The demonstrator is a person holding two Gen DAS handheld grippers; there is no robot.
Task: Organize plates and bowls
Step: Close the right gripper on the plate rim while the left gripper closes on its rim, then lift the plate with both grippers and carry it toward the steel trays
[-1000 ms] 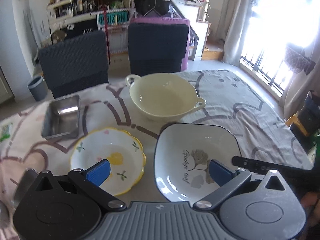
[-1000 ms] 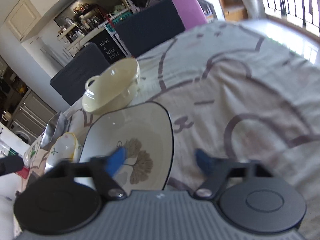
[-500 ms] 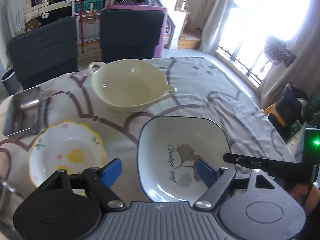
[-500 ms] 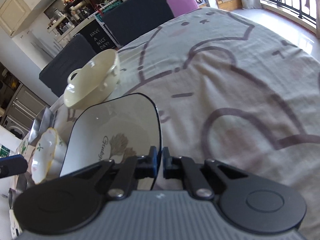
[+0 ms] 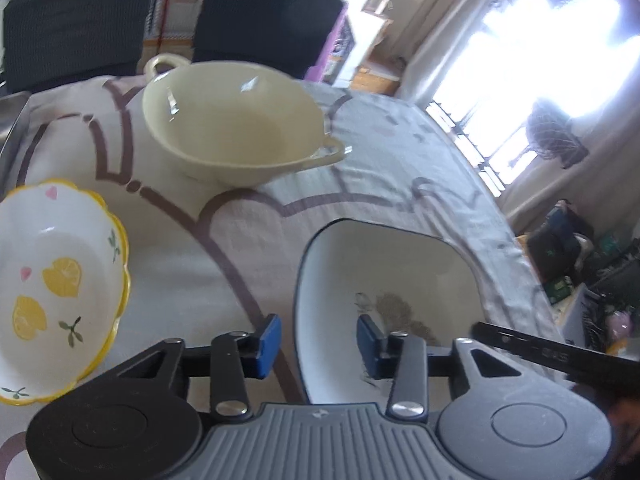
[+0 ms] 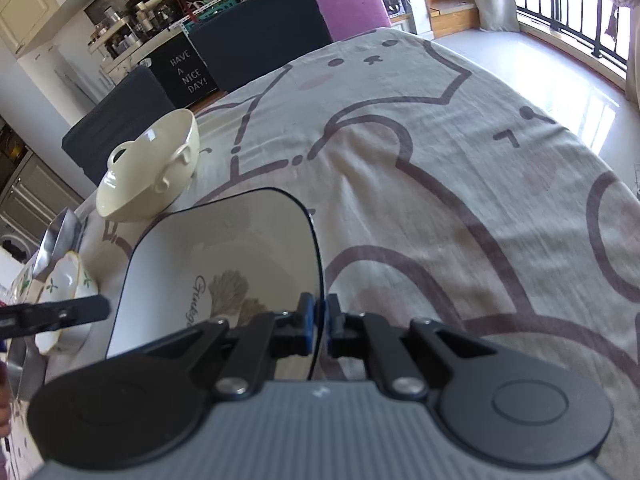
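A square white plate (image 5: 400, 272) with a dark rim and a leaf print lies on the cat-print tablecloth (image 6: 440, 160). My right gripper (image 6: 318, 320) is shut on the right rim of this plate (image 6: 224, 248). My left gripper (image 5: 318, 342) straddles the plate's left rim and its jaws are closing; the blue pads (image 5: 268, 340) stand apart from the rim. A lemon-print bowl (image 5: 52, 280) sits to the left. A cream two-handled bowl (image 5: 236, 120) stands behind both.
A steel tin (image 6: 56, 236) lies at the far left beside the lemon-print bowl (image 6: 68, 280). Dark chairs (image 5: 76, 20) and a purple chair (image 6: 348, 0) line the table's far side. The cloth to the right of the plate is bare up to the table edge.
My right gripper shut on the square plate's right rim. My left gripper came down and across from the lemon bowl to the plate's left rim, and its jaws narrowed.
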